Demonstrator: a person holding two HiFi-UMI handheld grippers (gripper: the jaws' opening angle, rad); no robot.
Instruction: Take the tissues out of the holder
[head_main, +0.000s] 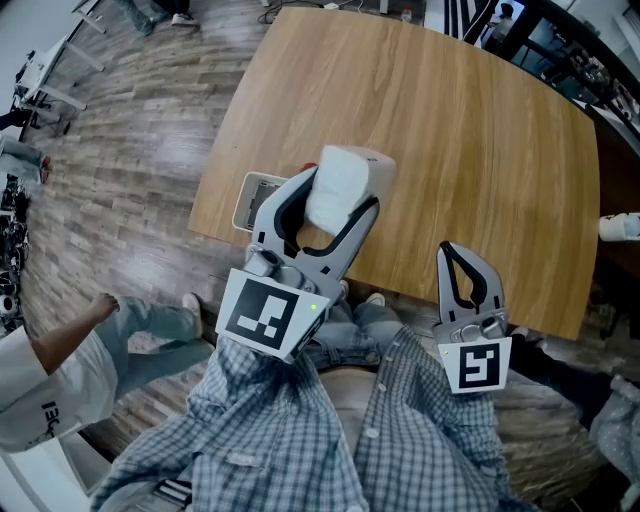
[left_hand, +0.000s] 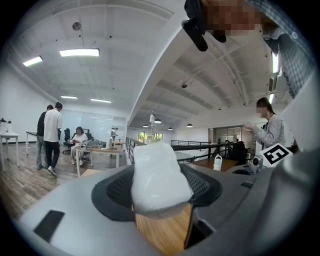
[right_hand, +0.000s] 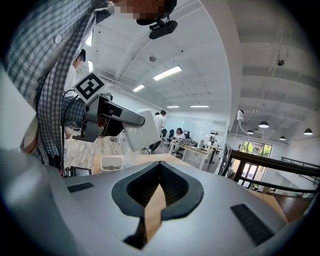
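Left gripper (head_main: 343, 195) clamps a white tissue pack (head_main: 350, 170), long axis pointing far along the jaws, above the holder (head_main: 252, 200); right gripper (head_main: 448, 250) pinched together, empty.

- Right gripper (right_hand: 160, 164): tips touching, nothing between.
- Up-left of the fingers: left gripper (right_hand: 140, 121) clamping white tissues (right_hand: 143, 134).
- Left of them: holder (right_hand: 111, 164) on table (right_hand: 153, 158).
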